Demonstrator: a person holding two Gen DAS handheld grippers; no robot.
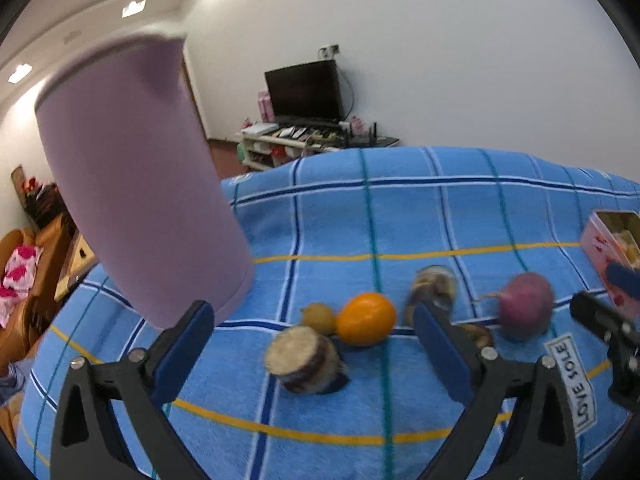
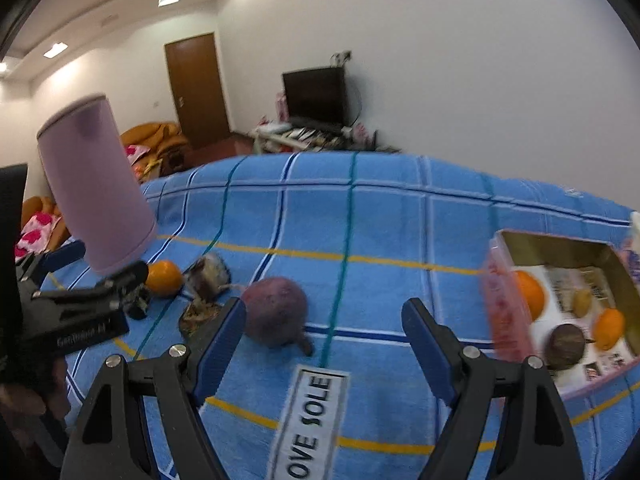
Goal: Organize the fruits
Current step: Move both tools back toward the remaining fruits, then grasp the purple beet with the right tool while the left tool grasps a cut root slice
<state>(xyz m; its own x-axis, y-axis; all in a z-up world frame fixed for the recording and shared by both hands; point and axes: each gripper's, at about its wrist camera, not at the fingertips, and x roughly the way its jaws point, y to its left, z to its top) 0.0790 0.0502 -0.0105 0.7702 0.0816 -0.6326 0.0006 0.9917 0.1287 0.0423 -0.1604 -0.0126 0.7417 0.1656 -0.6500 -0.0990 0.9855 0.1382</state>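
Both grippers wide open, nothing between the blue pads. Left gripper above the loose pile on the blue plaid towel-like cloth: round orange citrus fruit, small yellow-green fruit touching it, cut brown log-like chunk just in front. Right gripper pointing down at the cloth, round purple fruit with a stem just off its left pad.

Likely step: approach for a pick, drop-off being the pink-rimmed cardboard box at right. Advice for the right side: shift left to centre the purple fruit between the pads, come down lower, close on the widest part, avoid the stem. Left side: go for the orange from the open flank, since the yellow-green neighbour will roll if nudged.

Right view only: box interior, already holding two orange fruits, a small yellowish one and a dark round one. Left view only: the chunk's cut face and the yellow-green fruit. Tall lilac cylinder container close by the left gripper, contact unclear. Motion blur on both.
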